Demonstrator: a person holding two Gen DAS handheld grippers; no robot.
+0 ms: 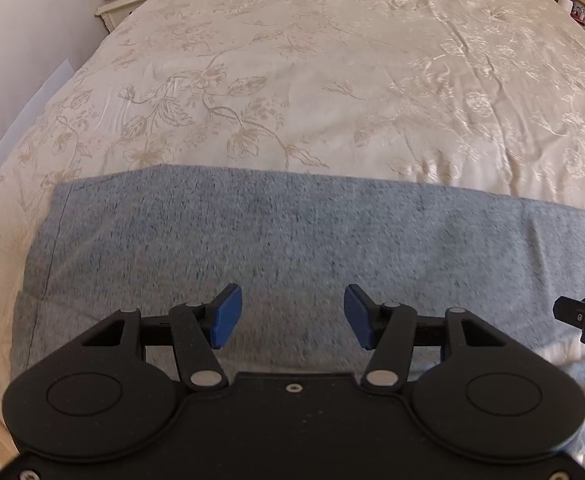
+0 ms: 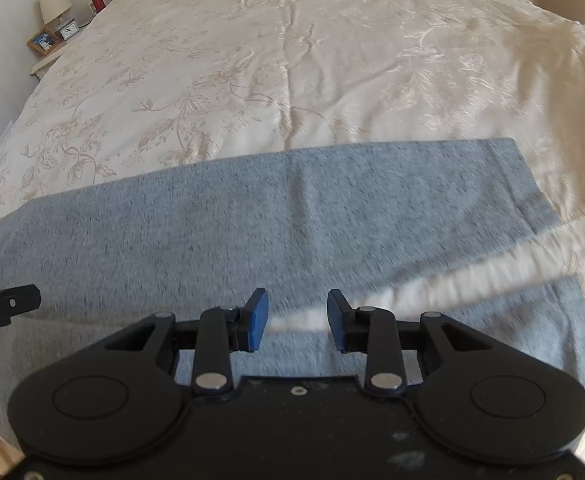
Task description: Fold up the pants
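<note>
Grey heathered pants [image 1: 276, 240] lie spread flat across the near part of a cream floral bedspread [image 1: 312, 80]. In the right wrist view the pants [image 2: 232, 232] split into two legs, with a strip of bedspread showing between them at the right. My left gripper [image 1: 292, 316] hovers over the grey fabric, its blue pads wide apart and nothing between them. Over the gap between the legs, my right gripper [image 2: 297, 318] stands open too, pads apart and empty. Each view catches a black edge of the other gripper at its side.
A nightstand [image 1: 122, 2] with a photo frame and a small clock stands at the far left of the bed, a lamp [image 2: 54, 2] beside them. More small items sit at the far right [image 1: 580, 8]. A pale wall runs along the left.
</note>
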